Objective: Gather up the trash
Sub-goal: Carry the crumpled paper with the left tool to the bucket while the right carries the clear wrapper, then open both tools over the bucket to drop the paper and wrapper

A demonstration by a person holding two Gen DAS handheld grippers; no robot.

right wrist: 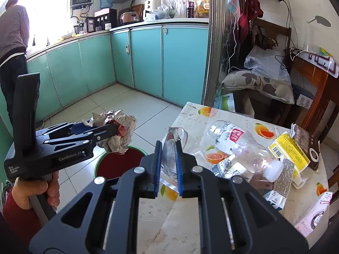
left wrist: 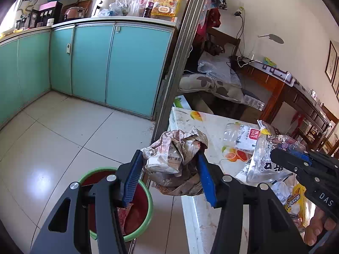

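The left gripper (left wrist: 169, 169) fingers clamp a crumpled paper wad (left wrist: 175, 150): light, springy, easily held mid-bulk. The right gripper (right wrist: 168, 165) fingers pinch a clear plastic wrapper (right wrist: 169, 154), probably flimsy and slippery.

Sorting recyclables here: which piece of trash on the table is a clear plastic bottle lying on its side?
The water bottle with the red-and-white label, lying on its side mid-table, white cap toward the yellow carton. The other table trash is cartons and wrappers.

Black hand-held gripper (right wrist: 167, 165) with blue pads, silver screws, red sleeve (right wrist: 12, 216).
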